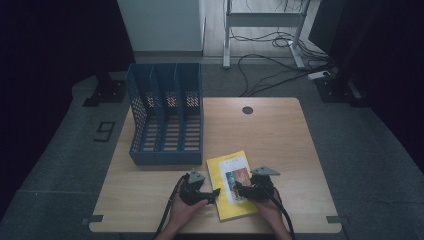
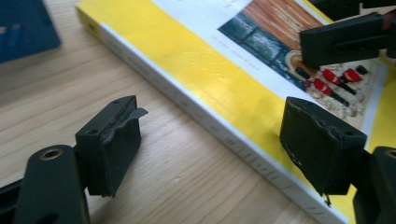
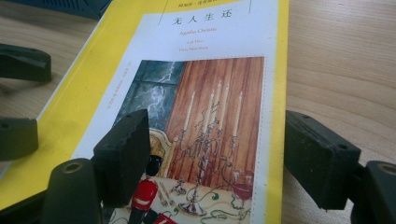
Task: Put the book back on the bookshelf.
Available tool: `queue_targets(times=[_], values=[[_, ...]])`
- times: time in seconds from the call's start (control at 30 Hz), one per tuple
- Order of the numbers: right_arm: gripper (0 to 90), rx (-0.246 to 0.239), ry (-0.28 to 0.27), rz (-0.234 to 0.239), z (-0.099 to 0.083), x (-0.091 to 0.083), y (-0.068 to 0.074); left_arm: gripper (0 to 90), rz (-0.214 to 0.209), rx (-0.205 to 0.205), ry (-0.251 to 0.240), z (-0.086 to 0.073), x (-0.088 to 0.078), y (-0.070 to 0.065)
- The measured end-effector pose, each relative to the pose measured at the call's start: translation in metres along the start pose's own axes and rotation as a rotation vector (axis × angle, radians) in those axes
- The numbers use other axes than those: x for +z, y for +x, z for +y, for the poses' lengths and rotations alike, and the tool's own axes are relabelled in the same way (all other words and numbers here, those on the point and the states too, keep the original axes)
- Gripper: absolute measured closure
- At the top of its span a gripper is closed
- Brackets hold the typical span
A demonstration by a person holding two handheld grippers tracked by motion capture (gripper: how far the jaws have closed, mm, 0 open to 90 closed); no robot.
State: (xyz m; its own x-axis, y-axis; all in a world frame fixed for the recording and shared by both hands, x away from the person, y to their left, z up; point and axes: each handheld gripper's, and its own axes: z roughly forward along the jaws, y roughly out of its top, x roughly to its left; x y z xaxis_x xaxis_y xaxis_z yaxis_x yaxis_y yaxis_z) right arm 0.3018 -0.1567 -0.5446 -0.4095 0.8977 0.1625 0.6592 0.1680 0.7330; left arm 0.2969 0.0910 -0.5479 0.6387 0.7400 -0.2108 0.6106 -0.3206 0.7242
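A yellow paperback book (image 1: pixel 231 176) lies flat on the wooden table (image 1: pixel 280 140), near its front edge. My left gripper (image 1: pixel 214 194) stands open at the book's left side. In the left gripper view the book's spine edge (image 2: pixel 196 105) runs between the open jaws of that gripper (image 2: pixel 217 144): one pad (image 2: pixel 112 144) is over bare wood, the other (image 2: pixel 322 149) over the yellow cover. My right gripper (image 1: pixel 240 190) hovers open over the cover picture (image 3: pixel 210 121), its pads (image 3: pixel 123 154) wide apart and gripping nothing (image 3: pixel 219 158).
A blue three-slot file organizer (image 1: pixel 167 117) stands on the table's back left, just behind the book. A round cable hole (image 1: pixel 247 110) sits at the back centre. Cables and a desk frame (image 1: pixel 262 30) lie on the floor beyond.
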Motion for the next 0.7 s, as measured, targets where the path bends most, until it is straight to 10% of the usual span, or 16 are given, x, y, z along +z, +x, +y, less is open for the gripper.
queue_targets(times=[0.7], values=[[22.8,-0.077,0.028,0.001,0.008,0.002,0.0,18.7,-0.026,0.042,0.018,0.003,0.01,-0.015]])
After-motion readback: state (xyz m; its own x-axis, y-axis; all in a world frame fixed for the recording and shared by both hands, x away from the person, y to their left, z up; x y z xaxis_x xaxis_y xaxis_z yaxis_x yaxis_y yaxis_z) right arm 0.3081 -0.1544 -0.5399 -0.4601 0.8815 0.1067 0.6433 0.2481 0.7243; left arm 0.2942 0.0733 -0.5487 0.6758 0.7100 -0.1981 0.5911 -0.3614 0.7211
